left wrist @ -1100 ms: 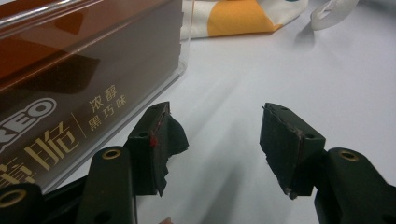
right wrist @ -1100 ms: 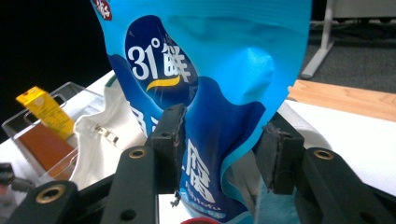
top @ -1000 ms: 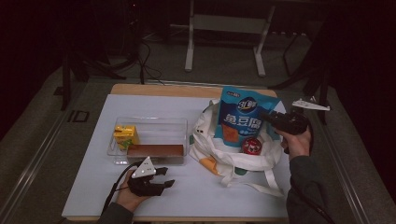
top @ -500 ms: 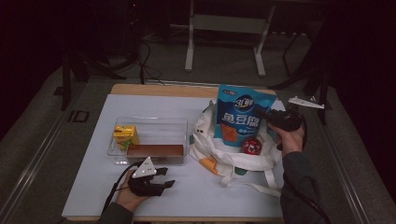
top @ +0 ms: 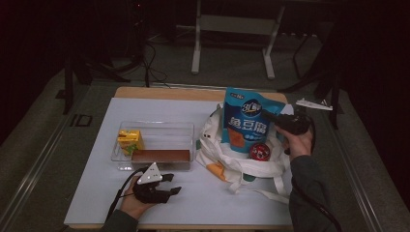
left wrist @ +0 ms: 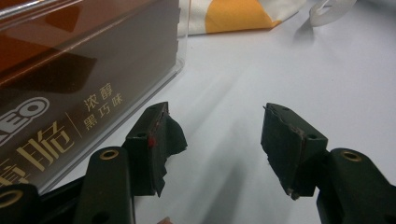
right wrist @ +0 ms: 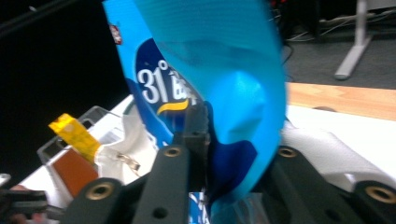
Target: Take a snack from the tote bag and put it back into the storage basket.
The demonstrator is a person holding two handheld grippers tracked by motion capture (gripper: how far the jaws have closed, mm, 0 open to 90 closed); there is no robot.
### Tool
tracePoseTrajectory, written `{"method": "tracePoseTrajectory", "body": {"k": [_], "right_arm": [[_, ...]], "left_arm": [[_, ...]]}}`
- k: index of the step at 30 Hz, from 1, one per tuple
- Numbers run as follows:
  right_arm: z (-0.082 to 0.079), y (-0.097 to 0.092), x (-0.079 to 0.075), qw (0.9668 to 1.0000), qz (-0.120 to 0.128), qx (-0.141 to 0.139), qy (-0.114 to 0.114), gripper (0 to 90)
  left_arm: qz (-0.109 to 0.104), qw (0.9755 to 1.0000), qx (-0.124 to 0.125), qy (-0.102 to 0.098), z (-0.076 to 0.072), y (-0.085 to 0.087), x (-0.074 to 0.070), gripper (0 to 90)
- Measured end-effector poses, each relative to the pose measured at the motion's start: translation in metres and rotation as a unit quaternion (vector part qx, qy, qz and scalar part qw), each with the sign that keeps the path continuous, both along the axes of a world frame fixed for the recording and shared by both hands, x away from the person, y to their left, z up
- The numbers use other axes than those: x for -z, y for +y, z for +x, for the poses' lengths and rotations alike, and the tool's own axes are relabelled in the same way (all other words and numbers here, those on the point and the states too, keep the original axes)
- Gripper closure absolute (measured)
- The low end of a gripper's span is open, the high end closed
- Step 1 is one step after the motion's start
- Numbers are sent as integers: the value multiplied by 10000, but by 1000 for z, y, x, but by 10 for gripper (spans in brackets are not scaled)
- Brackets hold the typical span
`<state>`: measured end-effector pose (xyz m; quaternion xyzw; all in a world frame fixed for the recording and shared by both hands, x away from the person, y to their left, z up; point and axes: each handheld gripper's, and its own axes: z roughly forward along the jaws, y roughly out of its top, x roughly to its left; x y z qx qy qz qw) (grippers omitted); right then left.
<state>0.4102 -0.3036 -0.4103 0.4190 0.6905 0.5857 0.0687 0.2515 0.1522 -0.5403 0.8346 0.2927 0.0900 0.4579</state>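
The right gripper (top: 270, 117) is clamping the upper right edge of the glossy blue foil snack pouch (top: 245, 126), its jaws having just been closing on it; compared with a second ago, the pouch is standing more upright over the white canvas tote bag (top: 232, 159) at the right of the white-covered desk (top: 96, 193). Judging by this, a lift or placement is beginning. The left gripper (top: 167, 186) is resting near the front edge, jaws parted and empty, beside the clear plastic tray (top: 154, 128). Open room is lying near and far left; the desk's right edge is running close.
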Motion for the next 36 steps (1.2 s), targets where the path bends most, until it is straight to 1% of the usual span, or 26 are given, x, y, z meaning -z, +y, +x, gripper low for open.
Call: {"method": "tracePoseTrajectory", "body": {"k": [1,2,8,10,11,13,15,19,22,25,36], "right_arm": [[0,2,0,9999,112,-39,69,818],[0,2,0,9999,112,-39,69,818],[2,6,-1,9981,515,-164,309,886],[2,6,-2,9976,564,-158,372,894],[2,6,-2,9970,622,-144,432,895],[3,6,-2,9962,704,-164,490,897],[4,5,-1,9951,812,-124,556,898],[5,5,0,9935,950,-143,610,899],[5,7,-2,9935,963,-186,581,899],[5,8,-5,9925,1046,-171,606,899],[3,8,-22,9908,1234,-198,528,899]], "left_arm": [[0,10000,-1,4,0,0,0,426],[3,10000,-1,5,0,0,0,426],[10,10000,4,6,0,0,0,426],[7,10000,5,3,0,0,0,427],[7,10000,3,2,0,-1,0,427],[7,10000,2,2,0,-1,0,427],[13,10000,1,1,0,-1,0,427],[14,10000,0,7,0,0,0,427],[14,10000,1,15,0,0,0,427],[3,10000,-5,11,0,0,0,426],[18,10000,-7,1,0,0,0,424]]}}
